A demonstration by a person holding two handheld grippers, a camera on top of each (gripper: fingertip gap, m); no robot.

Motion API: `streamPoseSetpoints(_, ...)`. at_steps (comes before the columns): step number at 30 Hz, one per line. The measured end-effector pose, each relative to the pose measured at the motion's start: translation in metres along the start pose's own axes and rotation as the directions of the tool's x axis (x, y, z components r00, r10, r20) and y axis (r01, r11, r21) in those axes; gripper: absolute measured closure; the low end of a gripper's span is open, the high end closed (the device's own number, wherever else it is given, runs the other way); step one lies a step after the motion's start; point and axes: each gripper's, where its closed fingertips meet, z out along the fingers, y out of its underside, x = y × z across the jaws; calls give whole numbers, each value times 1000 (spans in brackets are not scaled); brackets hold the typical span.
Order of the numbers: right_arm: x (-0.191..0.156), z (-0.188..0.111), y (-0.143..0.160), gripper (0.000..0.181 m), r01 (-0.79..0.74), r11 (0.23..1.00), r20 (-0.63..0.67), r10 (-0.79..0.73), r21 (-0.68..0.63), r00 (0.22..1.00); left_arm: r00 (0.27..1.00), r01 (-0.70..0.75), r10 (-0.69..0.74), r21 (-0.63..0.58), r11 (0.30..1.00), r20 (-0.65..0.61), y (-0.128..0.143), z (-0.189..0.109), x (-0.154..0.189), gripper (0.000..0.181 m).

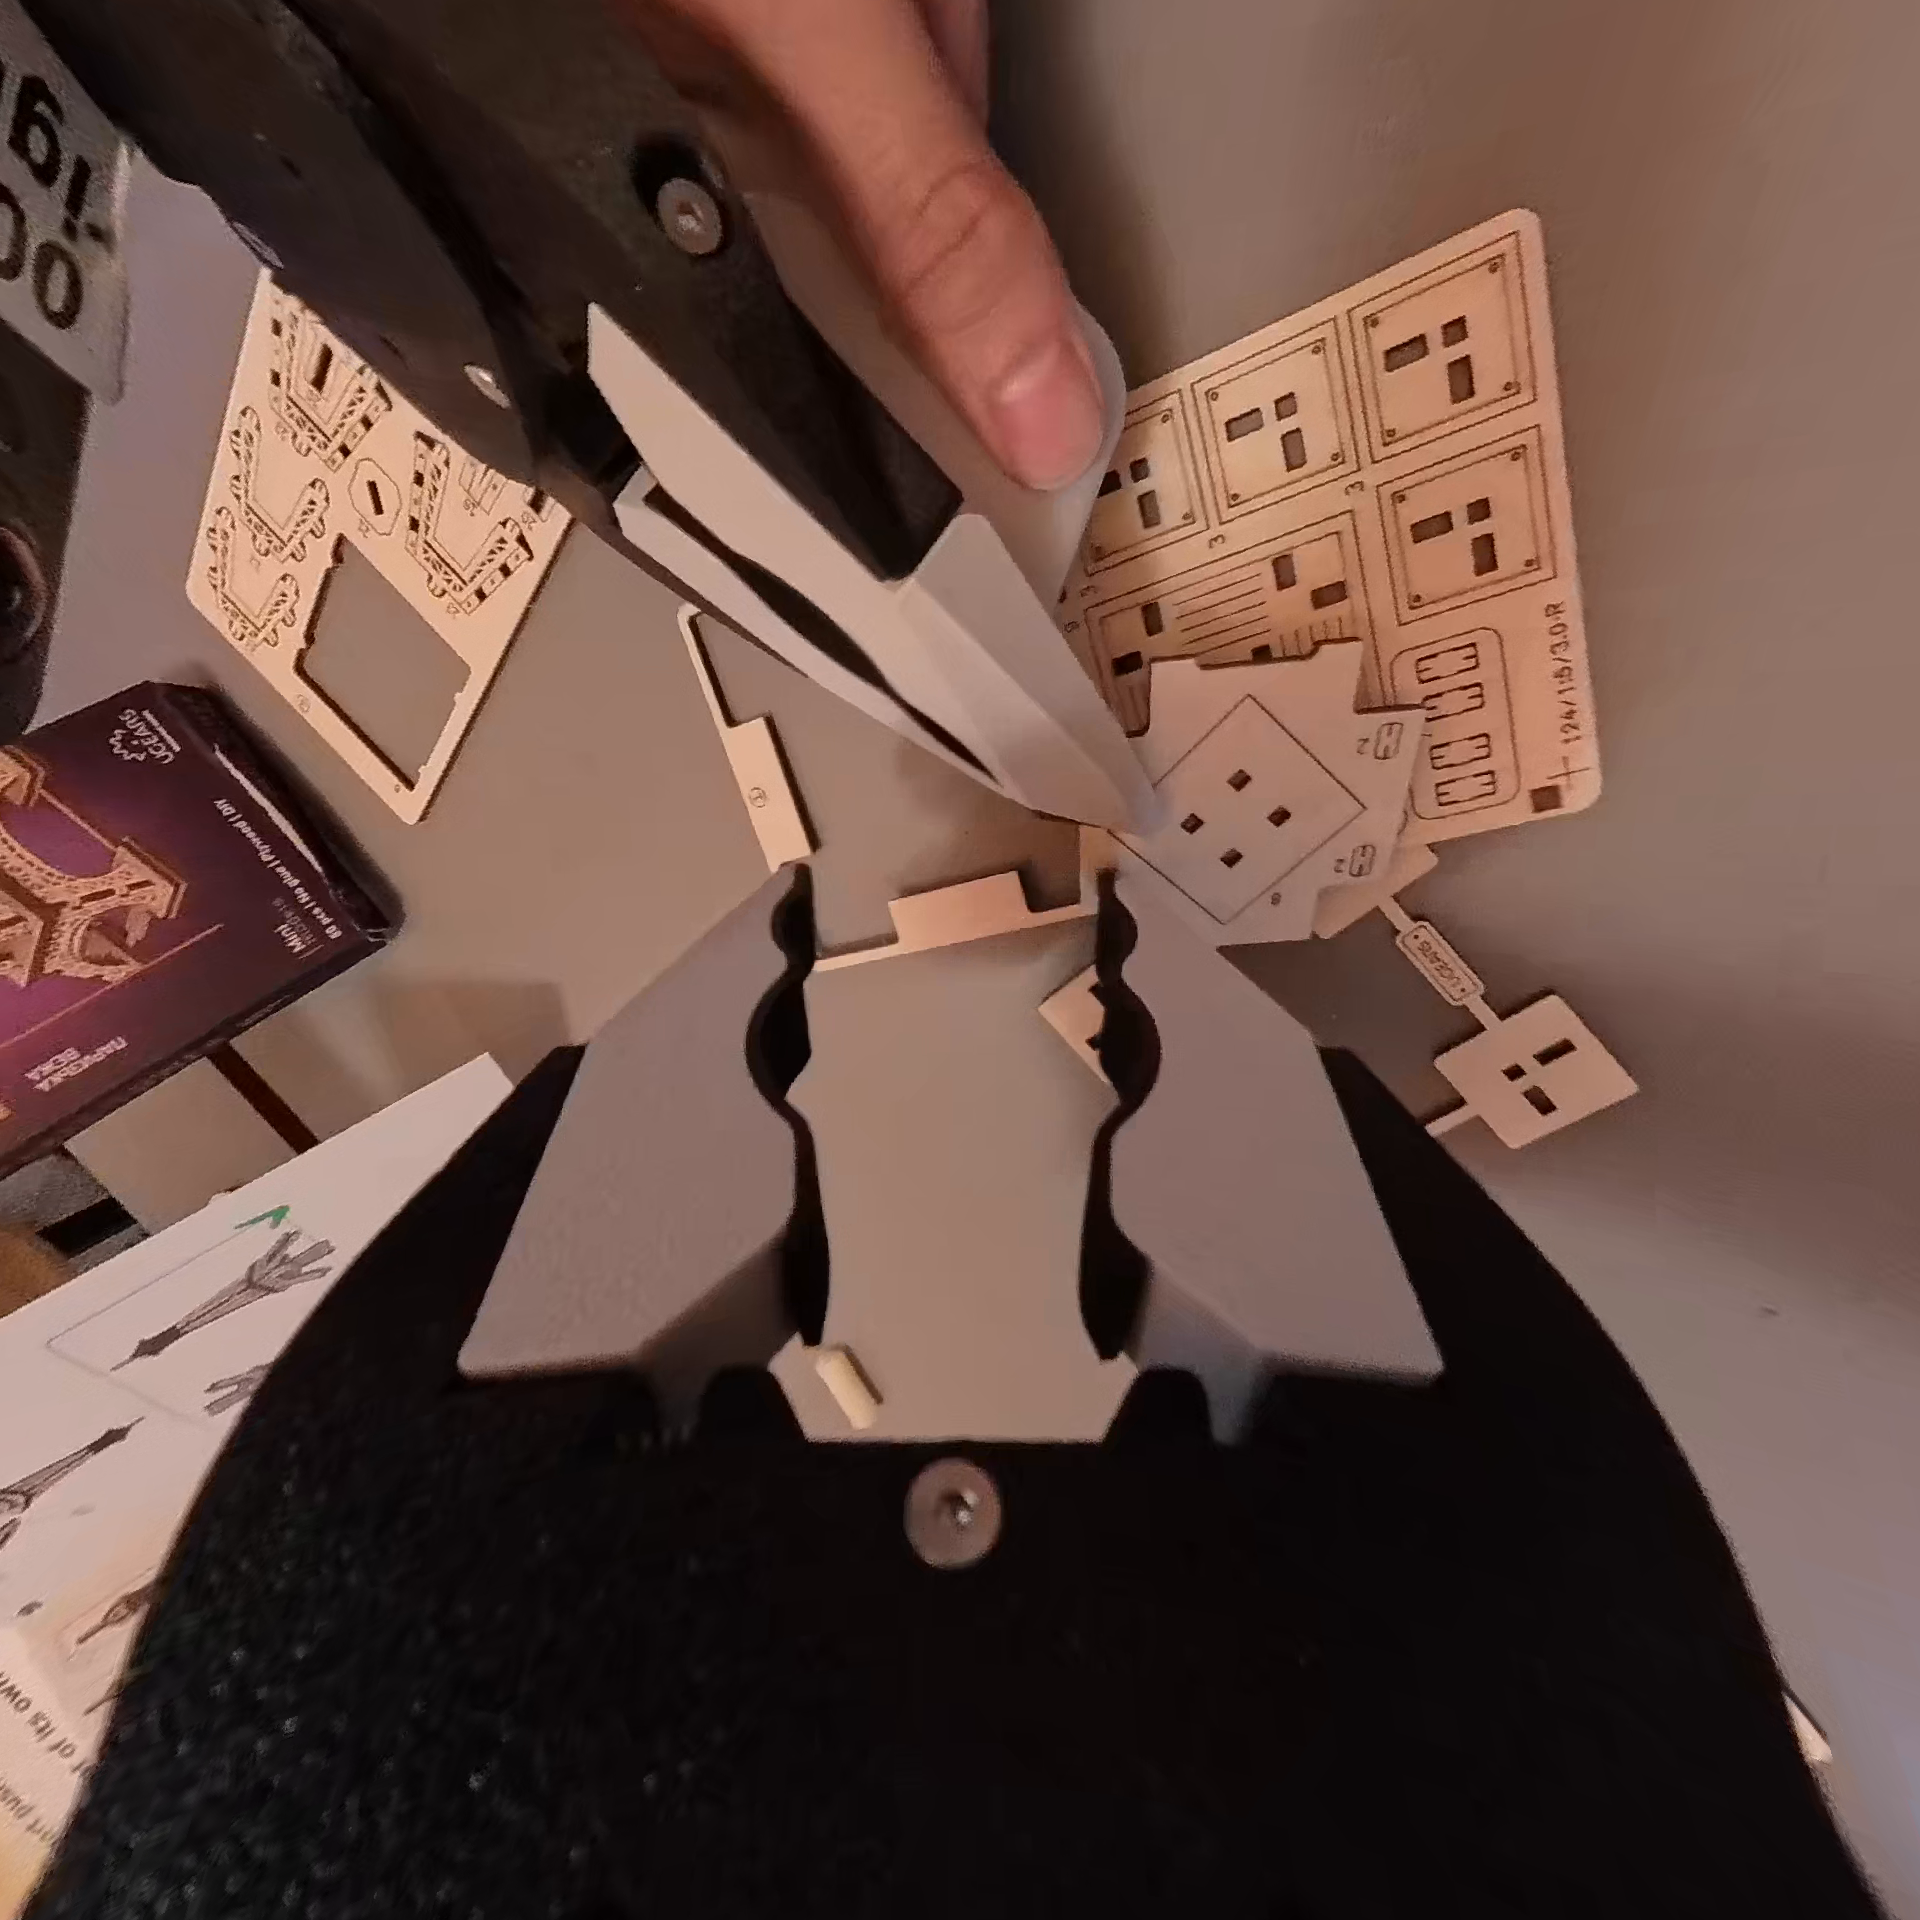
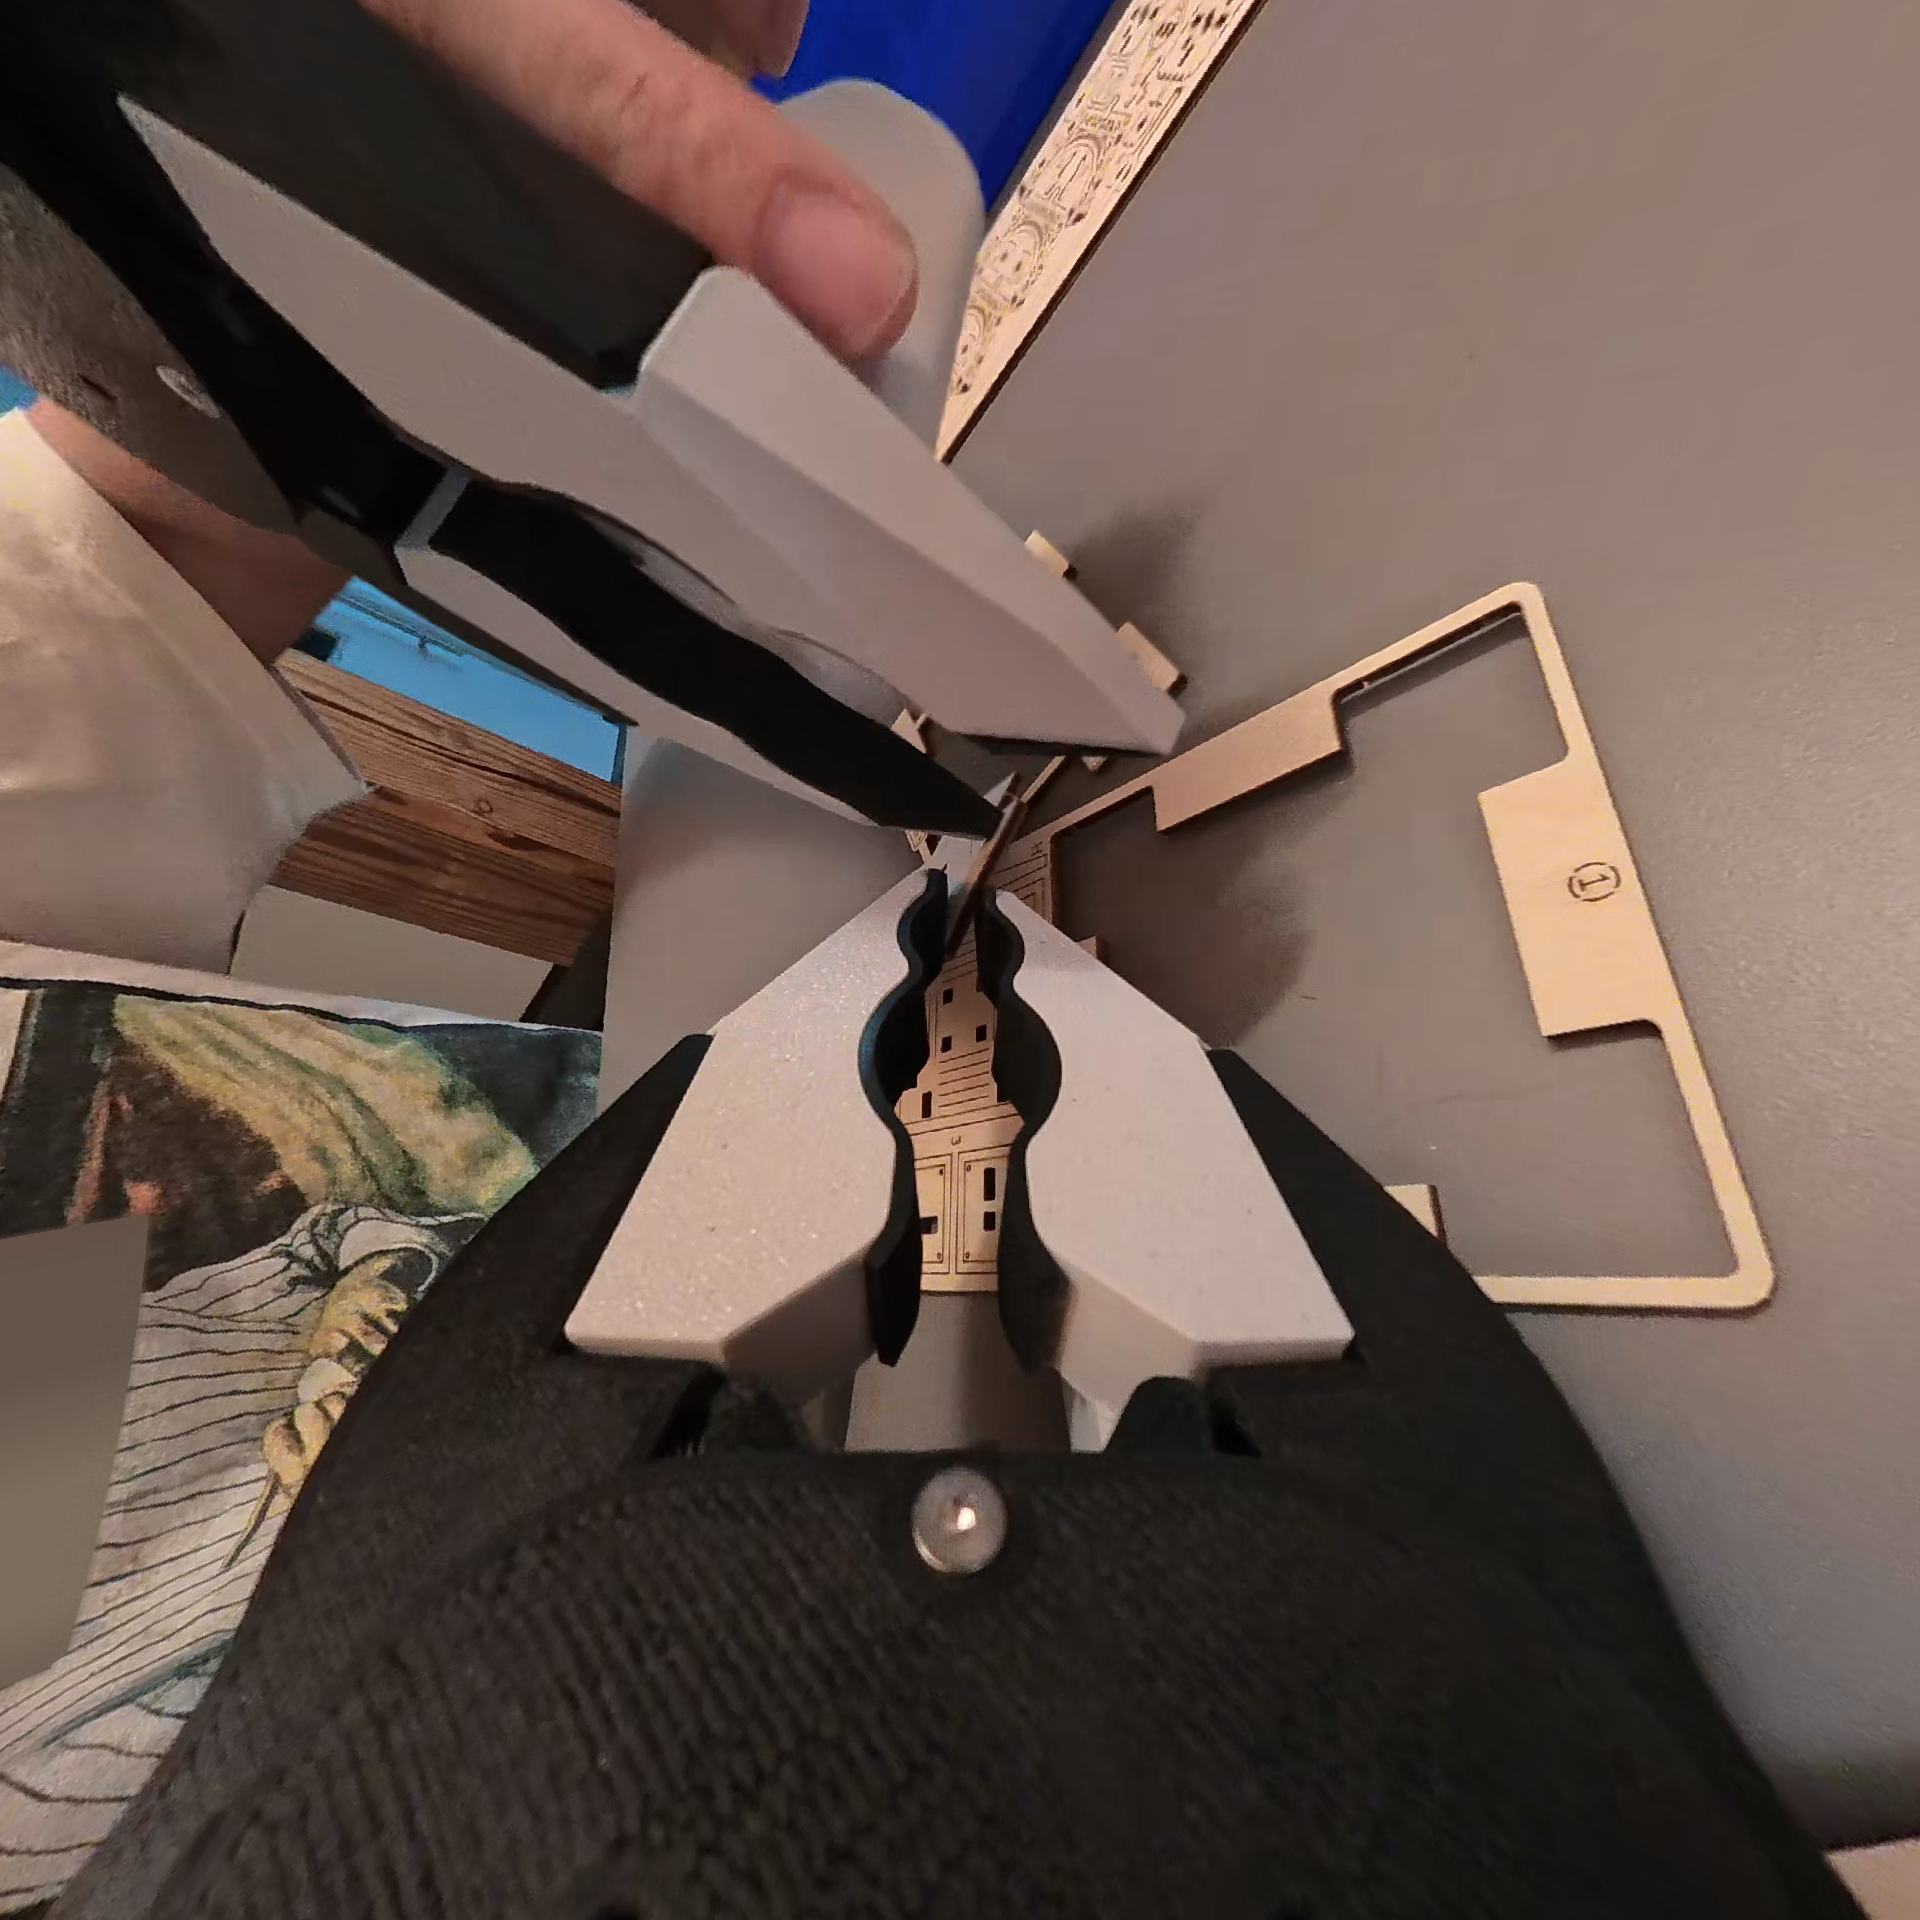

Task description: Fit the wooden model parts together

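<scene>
Two hand-held grippers meet tip to tip over a grey table (image 1: 1714, 1351) strewn with thin laser-cut plywood.

In the left wrist view, the left gripper (image 1: 951, 914) fills the bottom of the frame, its two grey fingers spread wide with bare table and an empty plywood frame (image 1: 774, 769) showing between them. Nothing sits between the pads. Its right fingertip touches the edge of a flat wooden part (image 1: 1257, 821), a square plate with four small slots and pointed tabs, which lies partly over a larger wooden sheet (image 1: 1455, 499) of uncut square panels. The right gripper (image 1: 1127, 821) comes in from the upper left, a person's finger (image 1: 997, 312) resting on its side; its fingers are closed to a thin point that presses on the same wooden part.

In the right wrist view, the right gripper (image 2: 971, 888) has its fingers drawn narrow, the tips pinching a dark thin edge of plywood. A pale engraved wooden piece (image 2: 961, 1132), marked with little windows and doors, shows in the gap behind the tips. The left gripper (image 2: 1060, 769) reaches in from the upper left.

A purple box (image 1: 177, 894) and a printed instruction sheet (image 1: 156, 1351) lie at the left edge of the left wrist view.
</scene>
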Motion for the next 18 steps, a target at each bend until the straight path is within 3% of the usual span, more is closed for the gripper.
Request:
streamPoseSetpoints(8,1,2,2,177,12,1000,-14,-12,-20,1000,999,-24,23,-23,999,-29,-1,5,0,125)
streamPoseSetpoints(13,2,3,3,177,17,999,-25,-18,-32,1000,997,-56,53,-54,997,-52,-1,9,5,132)
streamPoseSetpoints(18,2,3,4,177,20,999,-29,-21,-37,999,998,0,-2,-31,1000,-64,1,9,6,132)
